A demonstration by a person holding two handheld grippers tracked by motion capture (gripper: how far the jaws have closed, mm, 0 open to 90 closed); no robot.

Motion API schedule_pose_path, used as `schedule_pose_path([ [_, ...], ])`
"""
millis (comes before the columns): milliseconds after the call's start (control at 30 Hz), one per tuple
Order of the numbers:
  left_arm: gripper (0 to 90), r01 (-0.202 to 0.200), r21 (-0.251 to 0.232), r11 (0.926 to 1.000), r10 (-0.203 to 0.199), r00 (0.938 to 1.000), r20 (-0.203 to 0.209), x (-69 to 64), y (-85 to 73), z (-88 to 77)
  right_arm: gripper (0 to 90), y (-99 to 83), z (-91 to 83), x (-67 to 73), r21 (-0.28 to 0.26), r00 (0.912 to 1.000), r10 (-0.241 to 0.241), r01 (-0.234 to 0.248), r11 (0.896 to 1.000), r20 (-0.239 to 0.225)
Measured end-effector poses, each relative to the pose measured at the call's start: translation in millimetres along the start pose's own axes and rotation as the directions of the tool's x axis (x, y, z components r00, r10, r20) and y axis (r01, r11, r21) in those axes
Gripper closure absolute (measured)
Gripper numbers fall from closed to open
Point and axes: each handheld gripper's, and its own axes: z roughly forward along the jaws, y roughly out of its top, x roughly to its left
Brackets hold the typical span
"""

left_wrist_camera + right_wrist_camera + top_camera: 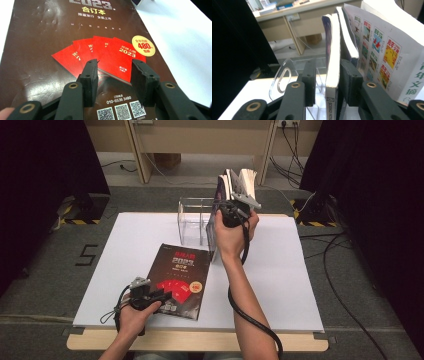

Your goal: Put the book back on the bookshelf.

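Note:
A dark magazine (182, 280) with red booklets printed on its cover (75, 37) lies flat on the white table (280, 285). My left gripper (167, 295) hovers low over its near end, open (114, 62), with nothing between the jaws. Several magazines (237, 180) stand upright at the right side of a clear acrylic rack (192, 222). My right gripper (231, 202) reaches in among them. A white-spined magazine (332, 50) stands between its jaws (328, 62). The right jaw touches it; the left jaw stands off with a gap. A white-backed magazine (387, 55) leans at the right.
The rack's clear divider (283, 77) stands left of my right jaws. Wooden desk legs (140, 155) and cables (345, 245) lie on the floor beyond and right of the table. Black curtains (45, 180) flank both sides. A "5" (87, 255) marks the floor at left.

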Motion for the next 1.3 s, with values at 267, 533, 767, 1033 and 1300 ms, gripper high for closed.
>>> schedule_pose_path([
  [267, 56.4, 0.002, 0.001, 1.0000, -0.002, 1.0000, -0.001, 0.5, 0.1, 0.1, 72.4, 6.4, 4.7, 2.1, 0.055, 0.9994, 0.005, -0.007, 0.998, 0.034],
  [533, 56.4, 0.002, 0.003, 1.0000, -0.002, 1.0000, -0.002, 0.6, 0.0, 0.5, 71.0, 5.9, 12.5, 5.2, 0.058, 0.9983, -0.018, 0.014, 0.998, 0.056],
  [767, 56.4, 0.001, 0.004, 1.0000, -0.001, 1.0000, -0.001, 0.1, -0.3, 1.1, 72.5, 6.4, 15.1, 7.5, 0.052, 0.9967, -0.030, 0.026, 0.998, 0.075],
  [1033, 56.4, 0.002, 0.003, 1.0000, -0.002, 1.0000, -0.002, 1.1, -0.1, 1.0, 82.3, 6.1, 17.5, 5.6, 0.087, 0.9943, -0.023, 0.014, 0.996, 0.104],
  [1300, 56.5, 0.003, 0.004, 1.0000, -0.003, 1.0000, -0.004, 2.3, 0.3, 0.6, 82.9, 1.7, 14.3, 8.2, 0.070, 0.9964, -0.038, 0.033, 0.997, 0.076],
])
